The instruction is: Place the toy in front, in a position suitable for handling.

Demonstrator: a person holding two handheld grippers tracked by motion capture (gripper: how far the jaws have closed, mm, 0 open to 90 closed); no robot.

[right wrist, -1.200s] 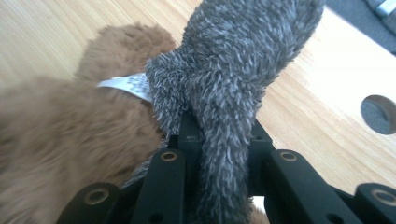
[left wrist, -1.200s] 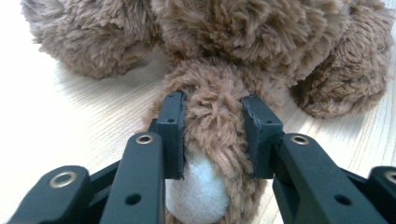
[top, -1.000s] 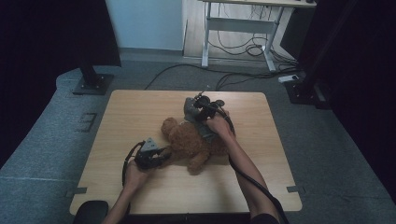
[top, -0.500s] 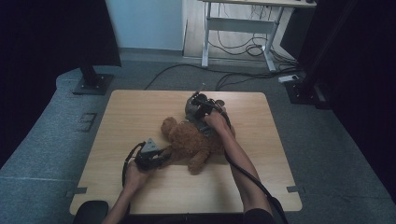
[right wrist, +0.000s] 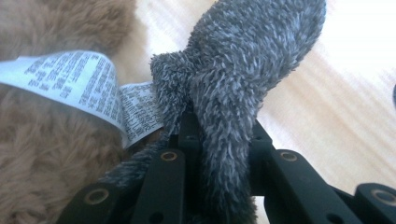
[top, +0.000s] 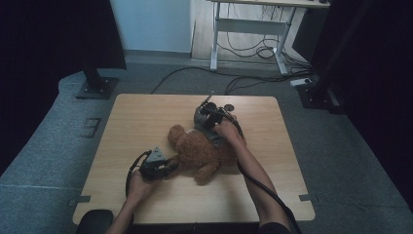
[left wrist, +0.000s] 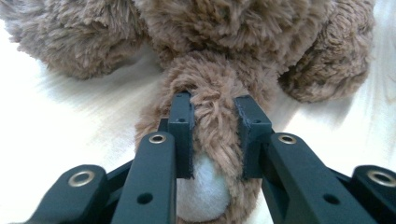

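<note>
High view: a brown teddy bear (top: 202,153) lies near the middle of the wooden table (top: 141,117), a little toward the right edge, with a grey fuzzy scarf (top: 207,127) around its far side. The left gripper (top: 168,167) comes at the bear from the near-left, and the right gripper (top: 210,127) sits at the bear's far side, toward the table's far edge.

In the left gripper view the two black jaws stand on either side of one brown limb (left wrist: 212,140) with a white sole, and the pads press into the fur. They have just been closing, and the limb is caught between them, so this hand is clenched on the bear.

In the right gripper view the jaws are clamped on a strip of the grey scarf (right wrist: 233,102), which rises up between them. A white printed care label (right wrist: 79,88) hangs beside it against the brown fur.

The step in hand looks like dressing or undressing the bear: one hand pins the toy by a limb while the other works the scarf. I cannot tell which way the scarf is going. The next move probably calls for a firm anchor on the limb and a slow draw on the scarf end, kept clear of the label so it does not snag.
</note>
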